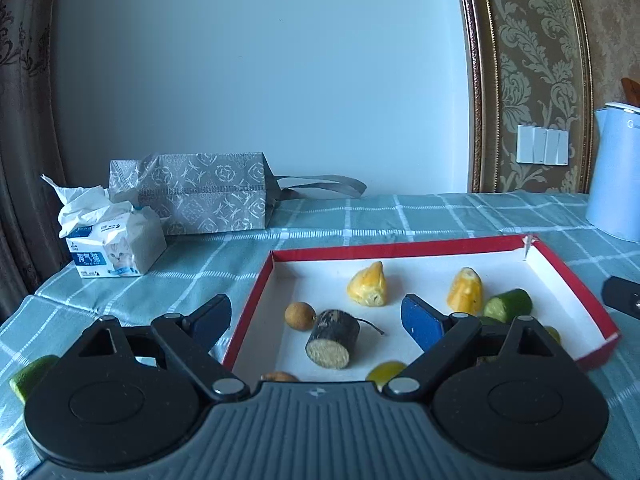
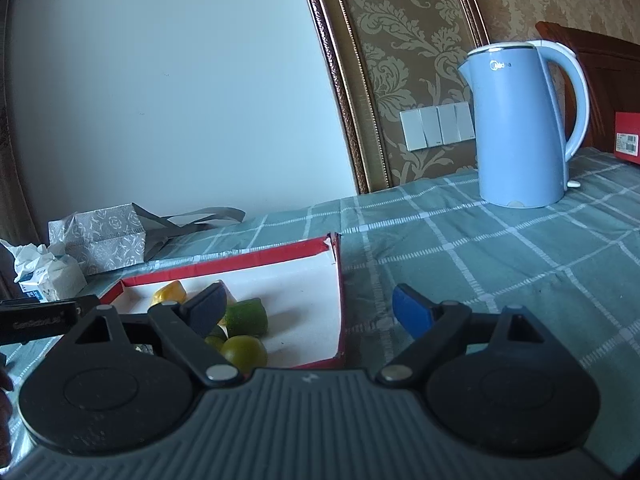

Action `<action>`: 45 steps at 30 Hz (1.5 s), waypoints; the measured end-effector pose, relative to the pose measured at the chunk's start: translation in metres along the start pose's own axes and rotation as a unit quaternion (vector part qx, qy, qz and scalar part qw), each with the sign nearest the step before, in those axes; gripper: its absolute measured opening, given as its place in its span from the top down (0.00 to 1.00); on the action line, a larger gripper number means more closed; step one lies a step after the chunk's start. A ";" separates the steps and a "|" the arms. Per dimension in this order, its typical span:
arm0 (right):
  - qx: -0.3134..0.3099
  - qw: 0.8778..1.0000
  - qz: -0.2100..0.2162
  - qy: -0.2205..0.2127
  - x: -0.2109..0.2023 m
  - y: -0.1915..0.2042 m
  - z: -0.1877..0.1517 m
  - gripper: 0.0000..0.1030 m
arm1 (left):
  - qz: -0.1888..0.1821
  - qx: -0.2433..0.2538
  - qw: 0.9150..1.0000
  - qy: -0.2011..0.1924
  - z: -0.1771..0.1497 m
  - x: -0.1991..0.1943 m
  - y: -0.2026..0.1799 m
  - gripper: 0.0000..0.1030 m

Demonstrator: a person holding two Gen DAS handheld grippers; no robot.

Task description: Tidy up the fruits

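A red-rimmed white tray [image 1: 400, 249] lies on the checked cloth. In it are two yellow fruit pieces [image 1: 368, 285] [image 1: 465, 290], a brown longan [image 1: 300, 315], a dark sugarcane chunk [image 1: 333, 338], a green cucumber piece [image 1: 508, 304] and a green grape [image 1: 386, 372]. A lime wedge [image 1: 30, 374] lies on the cloth at far left. My left gripper [image 1: 318, 320] is open and empty, straddling the tray's left rim above the sugarcane. My right gripper [image 2: 308, 312] is open and empty over the tray's right rim [image 2: 340, 292], near the cucumber [image 2: 246, 316] and a green fruit [image 2: 244, 352].
A tissue pack [image 1: 116, 248] and a patterned grey bag [image 1: 200, 192] stand at the back left. A blue kettle [image 2: 520, 124] stands at the back right, with a red box [image 2: 628, 138] beyond it. The wall runs behind the table.
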State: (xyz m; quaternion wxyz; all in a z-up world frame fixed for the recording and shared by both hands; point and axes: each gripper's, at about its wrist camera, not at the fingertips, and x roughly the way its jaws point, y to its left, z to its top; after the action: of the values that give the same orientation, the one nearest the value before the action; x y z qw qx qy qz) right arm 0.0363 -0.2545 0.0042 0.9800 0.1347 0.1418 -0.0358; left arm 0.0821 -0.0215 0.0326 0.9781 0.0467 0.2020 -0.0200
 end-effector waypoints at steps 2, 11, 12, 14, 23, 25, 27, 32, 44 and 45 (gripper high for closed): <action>-0.006 1.000 0.000 -0.006 -0.003 0.002 0.000 0.08 | -0.007 -0.010 1.000 0.005 -0.002 -0.010 0.003 0.10; -0.060 0.998 -0.001 -0.004 -0.006 0.018 0.002 0.00 | -0.009 -0.007 1.000 0.019 -0.006 -0.035 0.010 0.03; -0.062 0.998 0.001 0.000 -0.005 0.019 0.002 0.00 | -0.007 -0.007 1.000 0.019 -0.006 -0.036 0.011 0.02; -0.068 0.998 -0.006 0.007 -0.003 0.021 0.001 0.00 | -0.002 -0.007 1.000 0.022 -0.008 -0.038 0.014 0.01; -0.100 0.994 -0.038 0.011 0.001 0.026 -0.002 0.00 | -0.003 -0.024 0.999 0.026 -0.016 -0.046 0.027 0.00; -0.103 0.994 -0.036 0.007 0.000 0.027 -0.002 0.00 | 0.005 -0.022 0.999 0.030 -0.018 -0.045 0.028 0.00; -0.102 0.994 -0.034 0.007 0.000 0.027 -0.002 0.00 | 0.016 -0.017 0.999 0.034 -0.019 -0.044 0.028 0.00; -0.087 0.996 -0.028 0.007 -0.001 0.025 -0.001 0.00 | 0.024 -0.019 0.999 0.039 -0.021 -0.043 0.032 0.00; -0.072 0.997 -0.029 0.021 0.005 0.019 -0.002 0.00 | 0.027 -0.031 0.998 0.038 -0.020 -0.047 0.039 0.00; -0.073 0.997 -0.033 0.022 0.005 0.019 -0.002 0.00 | 0.026 -0.032 0.998 0.038 -0.020 -0.047 0.039 0.00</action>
State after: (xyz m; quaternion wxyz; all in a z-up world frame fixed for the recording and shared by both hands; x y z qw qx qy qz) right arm 0.0425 -0.2357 0.0062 0.9823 0.0584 0.1698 -0.0542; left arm 0.0337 0.0200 0.0363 0.9709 0.0217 0.2382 0.0136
